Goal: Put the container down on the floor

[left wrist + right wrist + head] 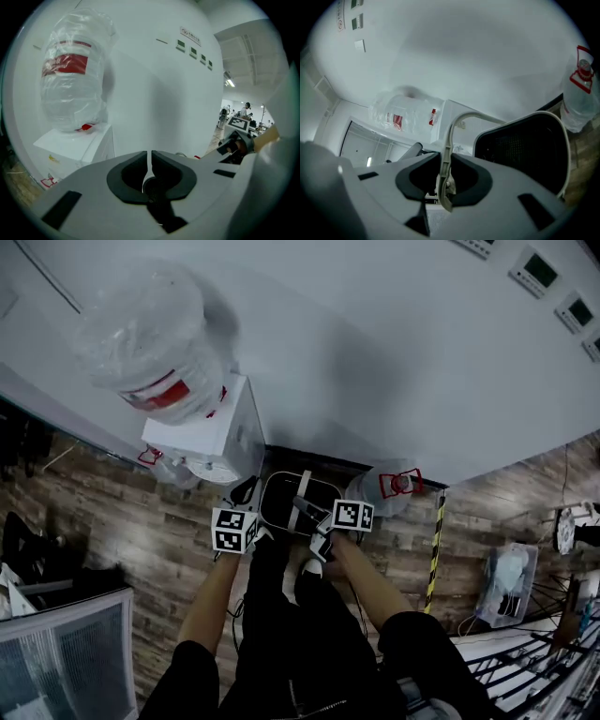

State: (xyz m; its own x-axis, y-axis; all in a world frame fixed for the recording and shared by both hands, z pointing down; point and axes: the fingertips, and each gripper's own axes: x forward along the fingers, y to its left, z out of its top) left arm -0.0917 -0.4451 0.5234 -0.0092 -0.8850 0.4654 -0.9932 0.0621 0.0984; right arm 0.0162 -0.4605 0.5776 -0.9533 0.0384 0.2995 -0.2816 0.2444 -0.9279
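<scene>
The container (281, 504) is a black bin with a white rim, low by the wall's foot between the dispenser and a floor bottle. Its pale bail handle (461, 117) arches up from the black body (525, 154). My right gripper (311, 512) is shut on that handle, and the strap runs between the pads (445, 161). Whether the bin rests on the wooden floor I cannot tell. My left gripper (247, 495) sits just left of the bin. Its jaws (151, 157) are shut with only a thin slit, and nothing shows between them.
A white water dispenser (211, 432) with a clear red-labelled bottle (150, 338) stands against the wall at left. A second water bottle with a red cap (394, 486) stands right of the bin. A yellow-black strip (436, 549) lies on the floor, with wire shelving (534, 662) at lower right.
</scene>
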